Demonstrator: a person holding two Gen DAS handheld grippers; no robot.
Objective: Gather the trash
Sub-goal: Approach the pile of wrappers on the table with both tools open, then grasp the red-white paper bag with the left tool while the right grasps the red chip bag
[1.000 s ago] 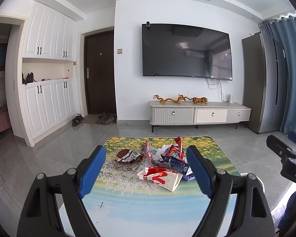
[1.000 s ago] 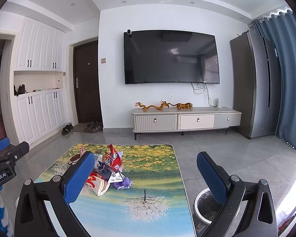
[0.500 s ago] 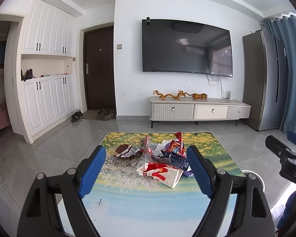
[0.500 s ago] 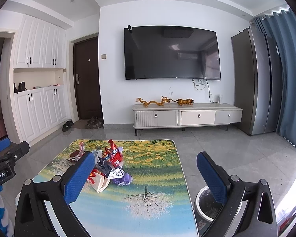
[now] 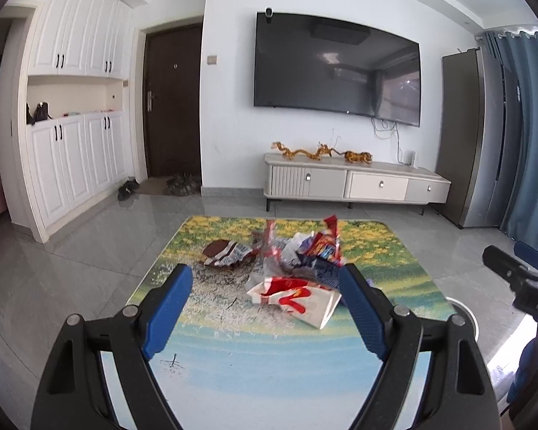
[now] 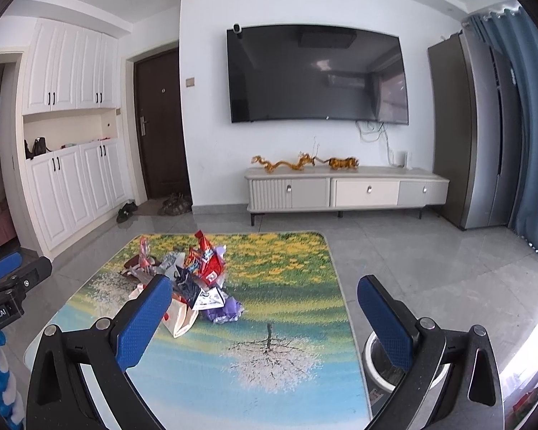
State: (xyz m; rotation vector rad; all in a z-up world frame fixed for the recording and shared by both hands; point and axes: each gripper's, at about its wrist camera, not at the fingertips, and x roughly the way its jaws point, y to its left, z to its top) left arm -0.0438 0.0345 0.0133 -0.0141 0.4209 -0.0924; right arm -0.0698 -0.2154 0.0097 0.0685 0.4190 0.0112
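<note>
Both grippers have eased in closer over the last second, so the wrapper pile (image 5: 297, 268) on the table (image 5: 269, 369) now looms larger and the first pick looks imminent. The left gripper (image 5: 265, 308) hovers level, spread wide, lined up on the pile. The right gripper (image 6: 265, 317), equally agape and empty, hangs beside it, bin (image 6: 376, 376) at the table's right edge.

A home living room: wall-mounted television (image 5: 337, 71), media console (image 5: 355, 183), white cabinets (image 5: 79, 122).
</note>
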